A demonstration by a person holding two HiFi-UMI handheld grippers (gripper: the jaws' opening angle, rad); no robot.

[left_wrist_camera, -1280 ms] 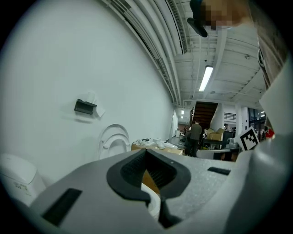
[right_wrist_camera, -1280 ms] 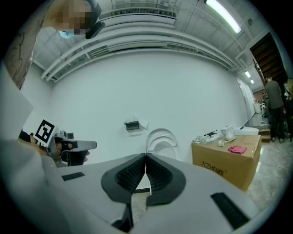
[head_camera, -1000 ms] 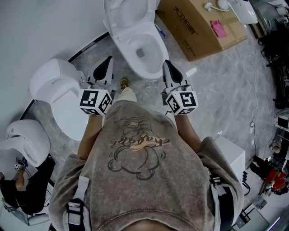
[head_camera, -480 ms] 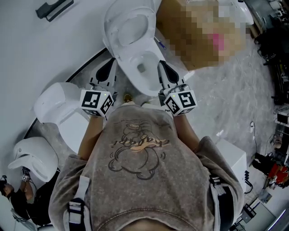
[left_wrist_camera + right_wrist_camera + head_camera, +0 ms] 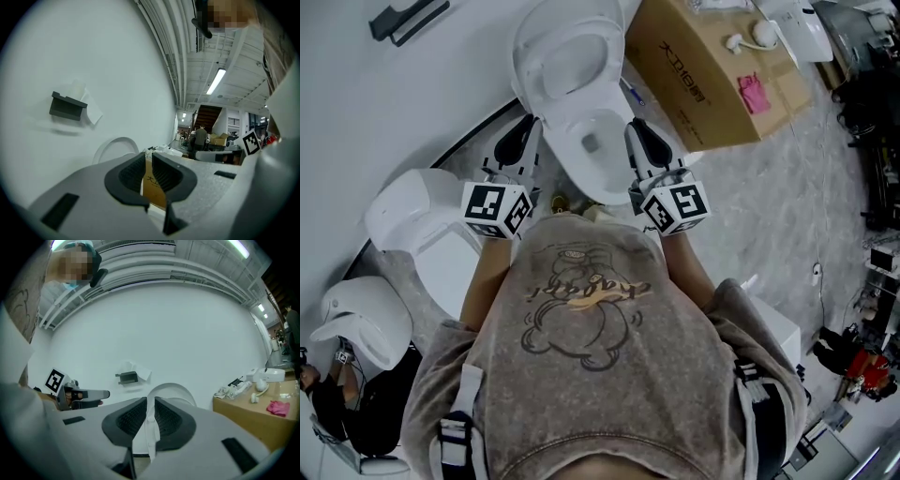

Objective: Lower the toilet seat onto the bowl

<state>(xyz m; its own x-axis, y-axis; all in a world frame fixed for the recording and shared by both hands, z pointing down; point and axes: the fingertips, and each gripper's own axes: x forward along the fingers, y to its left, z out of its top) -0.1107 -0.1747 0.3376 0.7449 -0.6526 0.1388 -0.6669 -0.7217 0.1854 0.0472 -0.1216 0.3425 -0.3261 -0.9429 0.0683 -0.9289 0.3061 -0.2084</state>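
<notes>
Head view: the left gripper [image 5: 527,124] and the right gripper [image 5: 634,125] are hovering level on either side of the toilet bowl [image 5: 561,155]. The bowl is lying between them, close inside each gripper's tips. The seat [image 5: 530,56] is standing raised just ahead of both grippers, tipped back towards the wall and not yet down on the bowl. A box [image 5: 712,84] is sitting ahead and to the right of the right gripper. Two more toilets [image 5: 412,220] [image 5: 361,319] are standing left of and behind the left gripper. A dark holder [image 5: 408,17] is hanging on the wall ahead of it, to the left.

Left gripper view: the jaws have just been opening and are standing a narrow crack apart, with nothing clamped between them. The far-off box is showing through the slit. The white arch of the seat is rising ahead of the tips, slightly left, clear of both pads. The holder is hanging higher up on the left.

Right gripper view: the jaws are likewise standing a thin slit apart and gripping nothing that I can make out. White from the toilet beyond is filling the slit, and whether a pad is touching it cannot be told. The seat is arching straight ahead behind the tips. The left gripper is reaching in from the left, and the box is sitting off to the right.
</notes>
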